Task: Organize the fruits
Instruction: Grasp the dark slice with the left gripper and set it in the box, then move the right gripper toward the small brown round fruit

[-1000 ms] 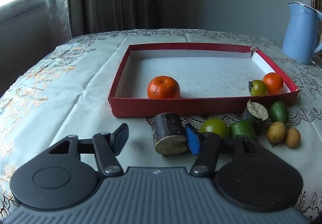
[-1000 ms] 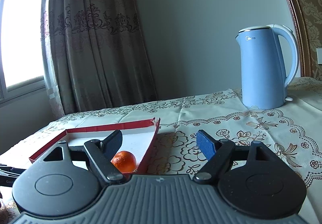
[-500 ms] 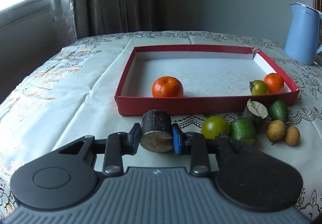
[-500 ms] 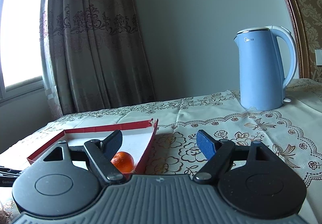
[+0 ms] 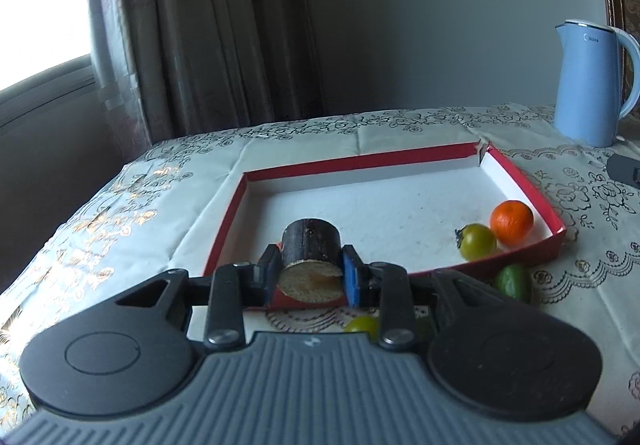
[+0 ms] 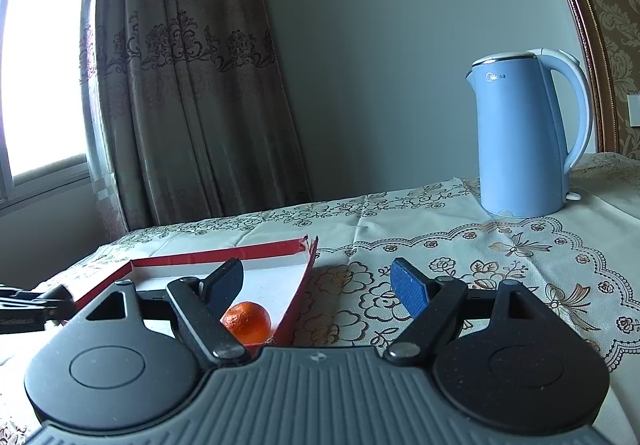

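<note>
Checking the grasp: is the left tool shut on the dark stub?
Shut on it: the left tool presses both sides of the stub.

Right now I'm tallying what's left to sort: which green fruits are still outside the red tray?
The green oval fruit beside the red tray's near right corner, and the round one behind the left claw. The stemmed green one is already inside.

The left gripper (image 5: 310,277) has a ribbed grey body with a small central emblem, flanked by two round black discs bearing embossed circles. Black linkage arms with silver screws carry one black pad and one blue pad. The right gripper (image 6: 318,283) is built alike, its blue pad finely textured.
</note>
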Motion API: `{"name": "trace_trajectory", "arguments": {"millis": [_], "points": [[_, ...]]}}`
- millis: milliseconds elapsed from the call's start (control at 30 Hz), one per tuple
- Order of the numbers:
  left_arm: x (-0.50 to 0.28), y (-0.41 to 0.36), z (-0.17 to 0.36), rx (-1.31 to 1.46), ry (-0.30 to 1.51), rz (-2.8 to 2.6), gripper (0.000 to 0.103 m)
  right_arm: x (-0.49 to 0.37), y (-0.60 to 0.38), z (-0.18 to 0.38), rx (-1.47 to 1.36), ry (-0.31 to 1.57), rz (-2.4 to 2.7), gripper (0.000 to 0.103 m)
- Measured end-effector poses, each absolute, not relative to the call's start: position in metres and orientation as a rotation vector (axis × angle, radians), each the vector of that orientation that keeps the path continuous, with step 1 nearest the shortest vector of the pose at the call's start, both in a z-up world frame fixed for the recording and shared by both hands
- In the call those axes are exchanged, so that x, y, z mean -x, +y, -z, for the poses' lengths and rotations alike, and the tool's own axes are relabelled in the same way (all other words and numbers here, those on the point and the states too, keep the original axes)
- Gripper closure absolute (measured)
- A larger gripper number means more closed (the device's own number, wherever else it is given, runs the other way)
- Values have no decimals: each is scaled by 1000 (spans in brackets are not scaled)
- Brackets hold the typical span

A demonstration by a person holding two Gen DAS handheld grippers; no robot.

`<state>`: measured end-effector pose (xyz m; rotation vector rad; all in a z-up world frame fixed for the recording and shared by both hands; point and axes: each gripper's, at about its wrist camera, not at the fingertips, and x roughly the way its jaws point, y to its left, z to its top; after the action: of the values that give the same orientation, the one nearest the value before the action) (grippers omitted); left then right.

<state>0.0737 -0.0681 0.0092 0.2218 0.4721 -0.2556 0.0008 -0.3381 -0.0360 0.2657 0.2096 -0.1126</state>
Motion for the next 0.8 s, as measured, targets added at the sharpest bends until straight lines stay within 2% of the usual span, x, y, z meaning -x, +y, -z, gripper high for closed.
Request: {"name": "trace_trajectory", "arguments": {"millis": [500, 533, 600, 633, 700, 800], "points": [[-136, -110, 16, -246, 567, 238, 71, -8, -340, 36, -299, 242, 100, 22], [-137, -110, 17, -248, 567, 233, 68, -8, -341, 37, -301, 245, 99, 22], [-137, -110, 19, -237, 562, 248, 48, -9, -340, 37, -300, 250, 100, 22], [-136, -110, 19, -234, 556, 251, 45, -9, -341, 38, -299, 252, 100, 22], [-131, -110, 17, -244, 539, 244, 28, -9, -341, 38, -298, 255, 101, 22], [-117, -102, 12, -249, 499, 227, 14, -10, -340, 38, -294, 259, 102, 22]]}}
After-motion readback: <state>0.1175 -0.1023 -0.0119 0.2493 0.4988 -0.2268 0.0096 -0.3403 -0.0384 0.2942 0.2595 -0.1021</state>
